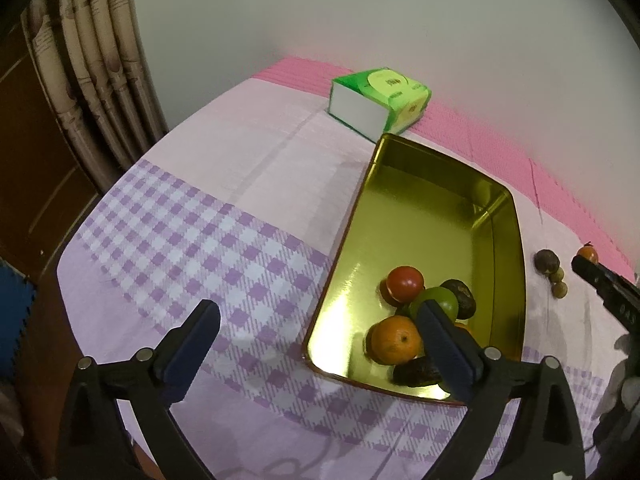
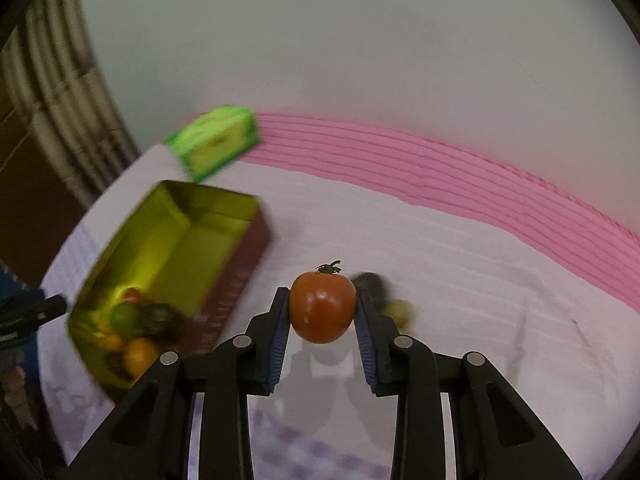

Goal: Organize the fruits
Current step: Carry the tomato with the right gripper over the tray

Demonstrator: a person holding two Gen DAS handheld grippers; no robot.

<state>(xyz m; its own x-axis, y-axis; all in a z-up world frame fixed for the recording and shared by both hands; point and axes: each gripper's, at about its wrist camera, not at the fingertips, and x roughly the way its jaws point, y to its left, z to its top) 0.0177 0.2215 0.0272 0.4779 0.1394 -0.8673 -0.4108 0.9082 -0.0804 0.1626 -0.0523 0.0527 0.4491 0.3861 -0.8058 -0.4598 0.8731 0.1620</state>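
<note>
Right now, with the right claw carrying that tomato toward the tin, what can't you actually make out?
- Left wrist view: the fruit in the gold tin behind the left claw's finger; part of the pile is covered.
- Left wrist view: the small fruits on the cloth, too small to identify.
- Right wrist view: tin contents are motion-blurred.
- Right wrist view: the dark fruit behind the tomato and right claw, blurred and half hidden.

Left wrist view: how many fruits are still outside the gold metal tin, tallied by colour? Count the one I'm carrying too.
Red-orange round fruit with a dark stalk, clamped in the right gripper: 1
Dark purple round fruit on the cloth: 1
Small olive-green round fruits beside it: 2
Total: 4
</note>
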